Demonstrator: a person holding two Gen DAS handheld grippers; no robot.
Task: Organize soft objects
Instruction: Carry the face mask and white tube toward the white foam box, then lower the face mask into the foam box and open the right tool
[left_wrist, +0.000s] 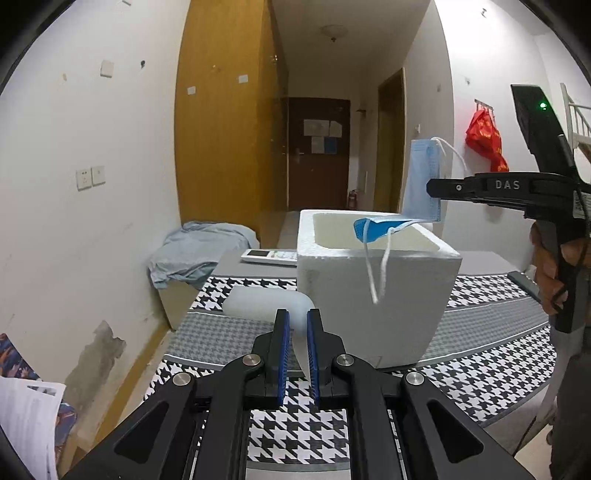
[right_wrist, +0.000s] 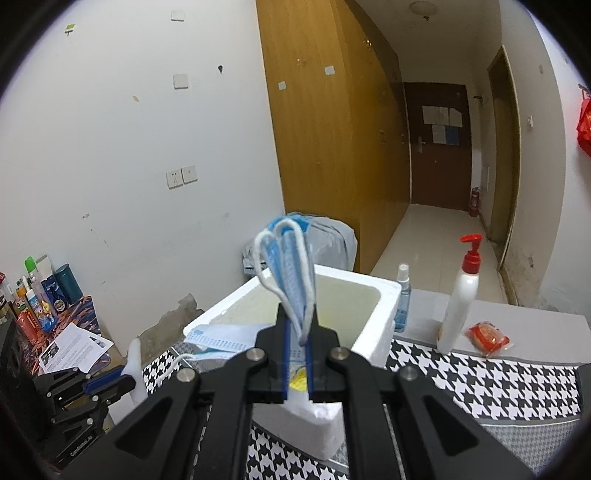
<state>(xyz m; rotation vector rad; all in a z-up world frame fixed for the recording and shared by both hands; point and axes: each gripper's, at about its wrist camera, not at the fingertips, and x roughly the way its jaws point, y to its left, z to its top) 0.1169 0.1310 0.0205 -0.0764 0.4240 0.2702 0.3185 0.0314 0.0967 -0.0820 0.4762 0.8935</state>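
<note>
Left wrist: our left gripper (left_wrist: 297, 325) pinches a white foam sheet (left_wrist: 266, 303), foam box (left_wrist: 373, 280) just right and ahead.

Right wrist: our right gripper (right_wrist: 297, 332) clamps blue masks (right_wrist: 290, 273), upright, box opening (right_wrist: 332, 306) directly ahead and below; right is nearer.

The only clear lettering is "DAS", in pale capitals on the black side of the right gripper (left_wrist: 508, 184) as the left wrist view shows it. Sheets pinned to the far door (left_wrist: 319, 134), printed papers (right_wrist: 74, 349) beside the bench and bottle labels (right_wrist: 37, 299) are all too small to read.
</note>
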